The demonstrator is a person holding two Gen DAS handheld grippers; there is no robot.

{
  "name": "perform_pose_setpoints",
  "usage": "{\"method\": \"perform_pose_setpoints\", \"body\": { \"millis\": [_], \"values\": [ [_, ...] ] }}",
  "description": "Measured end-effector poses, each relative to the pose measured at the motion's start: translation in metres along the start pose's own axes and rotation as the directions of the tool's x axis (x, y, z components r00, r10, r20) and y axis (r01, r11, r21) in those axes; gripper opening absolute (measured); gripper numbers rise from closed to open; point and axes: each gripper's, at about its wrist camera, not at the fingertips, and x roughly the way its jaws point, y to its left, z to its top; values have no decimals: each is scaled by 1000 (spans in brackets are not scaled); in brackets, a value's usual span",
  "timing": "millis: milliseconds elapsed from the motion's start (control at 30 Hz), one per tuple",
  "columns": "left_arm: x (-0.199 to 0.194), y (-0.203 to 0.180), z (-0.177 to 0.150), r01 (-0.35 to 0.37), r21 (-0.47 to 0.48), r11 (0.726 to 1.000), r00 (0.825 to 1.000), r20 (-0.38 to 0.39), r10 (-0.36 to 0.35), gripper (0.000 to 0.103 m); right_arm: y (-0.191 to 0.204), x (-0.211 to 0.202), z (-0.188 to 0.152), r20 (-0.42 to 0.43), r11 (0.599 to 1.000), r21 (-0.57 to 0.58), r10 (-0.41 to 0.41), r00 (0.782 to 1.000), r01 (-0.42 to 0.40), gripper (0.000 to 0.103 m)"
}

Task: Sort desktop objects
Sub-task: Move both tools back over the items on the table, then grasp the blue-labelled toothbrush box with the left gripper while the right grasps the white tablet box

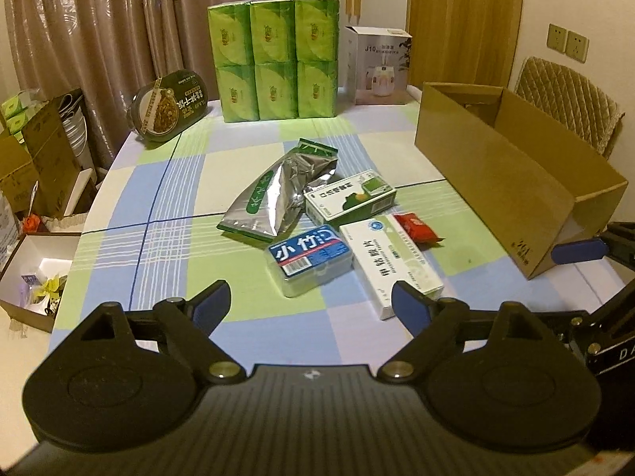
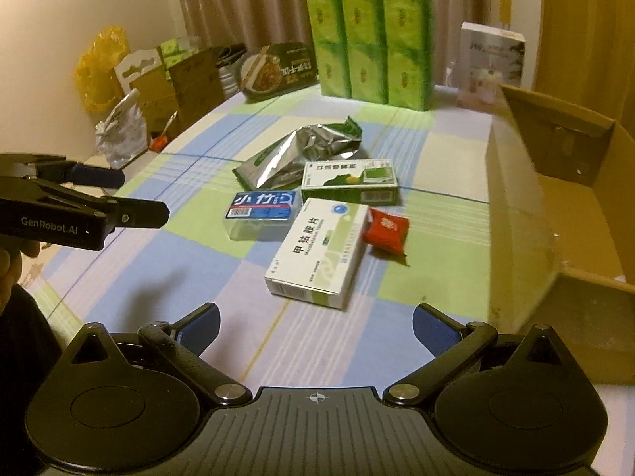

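Note:
Several small items lie mid-table: a silver foil bag (image 1: 278, 194) (image 2: 301, 150), a green-and-white box (image 1: 351, 196) (image 2: 349, 180), a clear case with a blue label (image 1: 311, 260) (image 2: 262, 212), a white medicine box (image 1: 391, 261) (image 2: 317, 254) and a red sachet (image 1: 418, 228) (image 2: 385, 230). My left gripper (image 1: 313, 305) is open and empty, just short of the clear case. My right gripper (image 2: 315, 327) is open and empty, just short of the white medicine box. An open cardboard box (image 1: 496, 182) (image 2: 516, 198) stands at the right.
A pack of green tissues (image 1: 276, 63) (image 2: 371, 39), a noodle bowl (image 1: 168, 105) (image 2: 278, 71) and a white humidifier box (image 1: 377, 65) (image 2: 490, 63) stand at the table's far edge. Cartons and clutter sit on the floor left (image 1: 39, 166). A chair (image 1: 571, 103) stands behind the cardboard box.

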Motion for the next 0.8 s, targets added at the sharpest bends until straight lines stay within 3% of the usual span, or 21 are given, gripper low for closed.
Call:
{"method": "perform_pose_setpoints", "body": {
  "millis": [333, 600, 800],
  "values": [
    [33, 14, 7, 12, 202, 979, 1000, -17, -8, 85, 5, 45, 10, -23, 999, 31, -17, 1000, 18, 101],
    [70, 28, 7, 58, 224, 973, 998, -47, -49, 85, 3, 74, 13, -41, 997, 45, -58, 997, 60, 100],
    [96, 33, 8, 81, 244, 966, 996, -47, -72, 85, 4, 91, 16, -51, 997, 55, -43, 998, 46, 100]
  ]
}}
